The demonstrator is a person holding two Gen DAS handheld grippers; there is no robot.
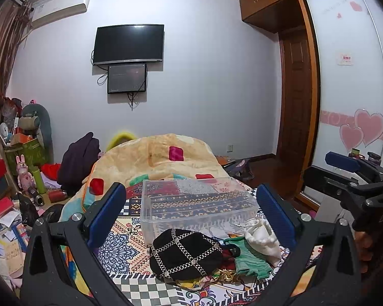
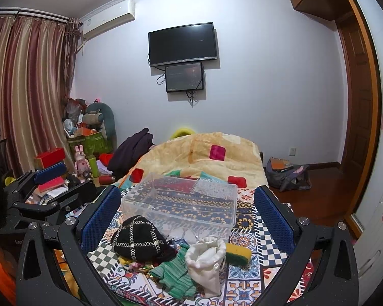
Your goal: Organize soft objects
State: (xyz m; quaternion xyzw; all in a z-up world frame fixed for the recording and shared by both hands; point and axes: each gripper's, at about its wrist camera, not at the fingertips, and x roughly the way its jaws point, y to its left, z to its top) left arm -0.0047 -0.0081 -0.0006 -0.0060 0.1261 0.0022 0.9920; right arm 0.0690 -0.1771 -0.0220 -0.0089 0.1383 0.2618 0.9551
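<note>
1. Hovering with both sets of jaws spread wide and gripping nothing: left gripper (image 1: pixel 191 216) and right gripper (image 2: pixel 187 219), each framing the pile at lower centre of its view.
2. Lying heaped on the patterned bed cover (image 2: pixel 250 252): black studded cap (image 2: pixel 138 238), green knit piece (image 2: pixel 176 271), white drawstring pouch (image 2: pixel 206 260), yellow-green sponge (image 2: pixel 237 253), all touching or overlapping.
3. Sitting just behind the pile, mid-frame: clear plastic bin (image 2: pixel 181 204), apparently unfilled.
4. Judging by this, at the opening step, nothing sorted yet.
5. Calling next for lowering one gripper onto a single top item, probably the pouch or cap, pinching the fabric without dragging its neighbours, then lifting over the bin wall.
</note>
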